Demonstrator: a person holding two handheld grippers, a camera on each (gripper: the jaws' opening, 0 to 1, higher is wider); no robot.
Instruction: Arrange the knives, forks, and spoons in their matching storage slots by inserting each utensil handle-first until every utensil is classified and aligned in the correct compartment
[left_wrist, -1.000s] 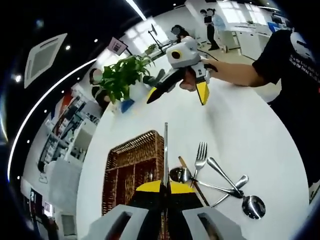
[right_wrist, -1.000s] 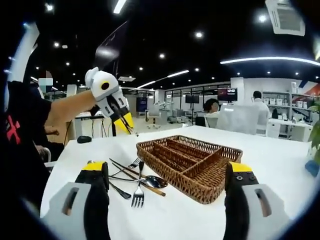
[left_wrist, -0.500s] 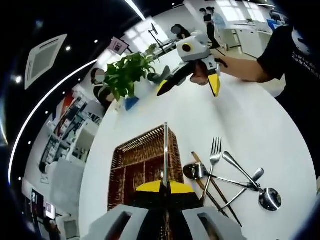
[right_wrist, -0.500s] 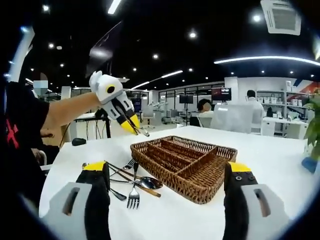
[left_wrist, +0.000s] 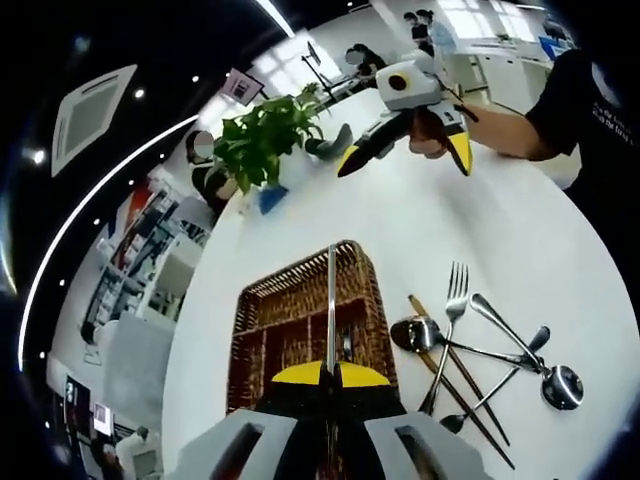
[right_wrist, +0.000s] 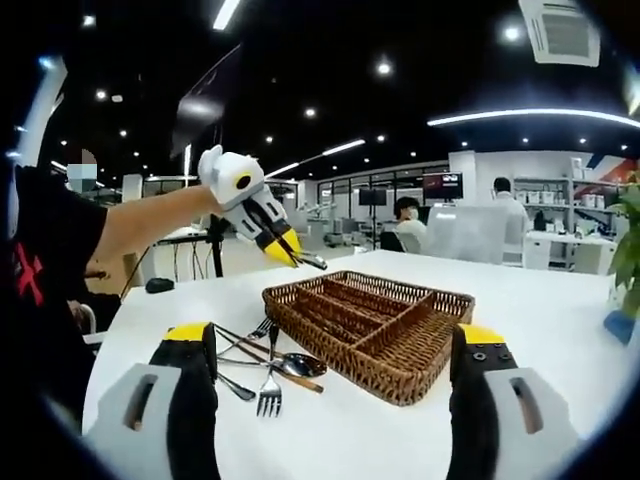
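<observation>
wicker tray (right_wrist: 365, 330) held nothing yet, left gripper (left_wrist: 331, 372) clamped a knife (left_wrist: 331, 300) above it, right gripper (right_wrist: 335, 350) gaped wide, while forks and spoons (right_wrist: 262, 365) lay beside it.

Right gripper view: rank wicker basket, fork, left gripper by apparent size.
1. Wicker basket, clearly largest.
2. Left gripper, counting its white body; it hangs beyond the basket's far corner, so distance may shrink it.
3. Fork, smallest.

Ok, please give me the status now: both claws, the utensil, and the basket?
Left claw shut on knife, above wicker basket. Right claw open, holding nothing. Forks and spoons piled beside basket. Nothing in the way.
</observation>
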